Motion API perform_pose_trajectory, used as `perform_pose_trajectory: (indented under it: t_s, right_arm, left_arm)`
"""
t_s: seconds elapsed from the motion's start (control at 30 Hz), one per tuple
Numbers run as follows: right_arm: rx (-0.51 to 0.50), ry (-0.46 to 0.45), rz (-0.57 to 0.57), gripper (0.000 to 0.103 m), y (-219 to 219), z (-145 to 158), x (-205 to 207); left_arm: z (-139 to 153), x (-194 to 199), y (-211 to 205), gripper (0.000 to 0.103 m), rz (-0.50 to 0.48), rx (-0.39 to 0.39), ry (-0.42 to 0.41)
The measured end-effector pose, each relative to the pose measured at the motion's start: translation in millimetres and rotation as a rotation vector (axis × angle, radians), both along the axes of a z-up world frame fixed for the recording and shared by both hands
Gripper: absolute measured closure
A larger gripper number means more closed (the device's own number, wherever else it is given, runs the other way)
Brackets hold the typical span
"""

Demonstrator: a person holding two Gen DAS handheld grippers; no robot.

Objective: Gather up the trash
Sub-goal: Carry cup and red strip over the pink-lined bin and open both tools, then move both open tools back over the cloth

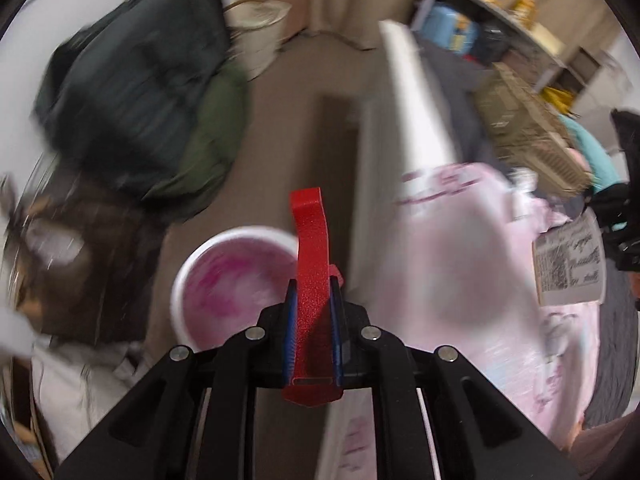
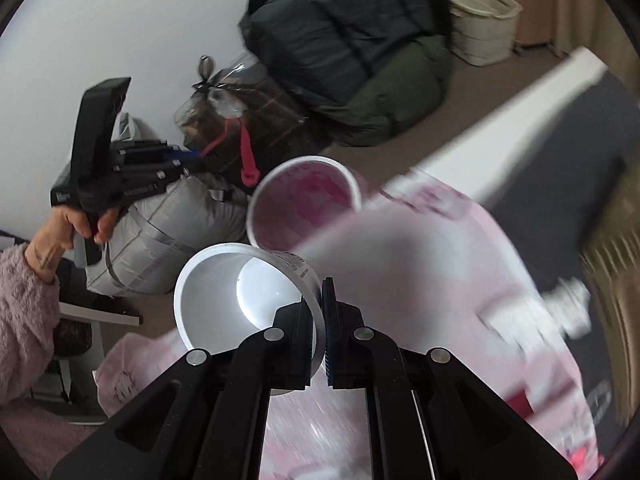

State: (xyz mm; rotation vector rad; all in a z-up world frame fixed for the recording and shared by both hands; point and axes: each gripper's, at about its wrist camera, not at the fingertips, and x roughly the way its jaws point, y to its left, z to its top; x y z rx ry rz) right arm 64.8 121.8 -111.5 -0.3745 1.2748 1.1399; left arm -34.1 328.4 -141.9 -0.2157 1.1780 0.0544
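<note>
In the left wrist view my left gripper (image 1: pixel 312 292) is shut on a red plastic piece (image 1: pixel 310 248) that sticks up between the blue pads. A white cup stained pink inside (image 1: pixel 236 284) sits just left of it; I cannot tell whether the two are joined. In the right wrist view my right gripper (image 2: pixel 320 320) is shut on the rim of an empty white tub (image 2: pixel 224 292). The stained cup (image 2: pixel 304 200) shows beyond it, at the edge of a pink plastic bag (image 2: pixel 420 280). At the left a hand holds the left gripper (image 2: pixel 188 158), the red piece (image 2: pixel 247 156) hanging near its tip.
Dark and green bags (image 2: pixel 340 40) are piled against the wall, with a tied clear bag (image 2: pixel 240 120) and a grey bag (image 2: pixel 172 232) below them. A white basket (image 2: pixel 484 28) stands at the back. A cluttered shelf (image 1: pixel 480 28) and a newspaper scrap (image 1: pixel 568 268) lie right of the pink bag (image 1: pixel 460 272).
</note>
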Motion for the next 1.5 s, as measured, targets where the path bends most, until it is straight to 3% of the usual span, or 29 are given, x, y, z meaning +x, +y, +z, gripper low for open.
perform_pose_trajectory:
  t_s: [0.13, 0.27, 0.4, 0.6, 0.67, 0.7, 0.73, 0.77, 0.8, 0.9, 1.03, 1.13, 1.23, 1.4, 1.5]
  right_arm:
    - [-0.033, 0.043, -0.005, 0.099, 78.9, -42.8, 2.7]
    - [-0.151, 0.02, 0.002, 0.099, 138.8, -93.9, -3.9]
    - [-0.209, 0.03, -0.019, 0.099, 172.9, -127.9, -0.7]
    - [-0.286, -0.025, -0.025, 0.099, 202.2, -152.5, 2.6]
    - [-0.307, -0.043, -0.037, 0.093, 203.5, -157.9, 6.0]
    - [-0.32, -0.047, -0.043, 0.083, 204.9, -161.2, 7.9]
    - [-0.333, -0.056, -0.056, 0.05, 204.7, -163.7, 9.5]
    - [-0.331, -0.067, -0.065, 0.031, 205.0, -163.9, 10.1]
    - [-0.322, -0.075, -0.071, 0.031, 203.7, -162.6, 10.6]
    - [-0.292, -0.051, -0.099, 0.031, 196.1, -157.7, 14.5]
    - [-0.262, -0.027, -0.139, 0.031, 177.3, -141.4, 22.0]
    - [-0.207, -0.005, -0.145, 0.031, 149.4, -110.2, 26.2]
    - [-0.179, -0.086, -0.124, 0.029, 106.5, -60.2, 31.4]
    - [-0.15, -0.202, -0.166, 0.016, -6.2, 33.2, 42.2]
    - [-0.162, -0.222, -0.197, 0.009, -77.4, 73.0, 39.6]
  left_arm:
    - [-32.5, -19.9, 41.9, 0.089, 0.049, -0.002, 0.054]
    - [-67.4, -21.8, 61.6, 0.089, 0.053, -0.01, 0.108]
    - [-96.2, -14.1, 75.0, 0.089, 0.043, -0.038, 0.123]
    - [-122.1, -6.0, 90.8, 0.089, 0.063, -0.085, 0.125]
    - [-130.2, -1.8, 90.7, 0.089, 0.061, -0.075, 0.139]
    - [-134.9, 0.4, 89.1, 0.086, 0.059, -0.054, 0.154]
    - [-139.9, 2.6, 86.8, 0.081, 0.058, -0.031, 0.178]
    - [-143.2, 4.3, 85.6, 0.061, 0.059, -0.013, 0.193]
    - [-145.9, 5.5, 83.9, 0.042, 0.066, 0.007, 0.202]
    - [-140.7, 6.9, 78.4, 0.02, 0.056, 0.018, 0.168]
    - [-126.2, 12.1, 74.3, 0.018, 0.041, 0.039, 0.158]
    - [-106.3, 15.2, 70.2, 0.018, 0.057, 0.023, 0.137]
    - [-75.8, 14.9, 56.4, 0.017, 0.101, 0.054, 0.12]
    - [-2.8, 20.4, 3.3, 0.006, -0.015, 0.056, 0.025]
    - [30.6, 26.1, -33.9, 0.005, -0.092, 0.059, -0.016]
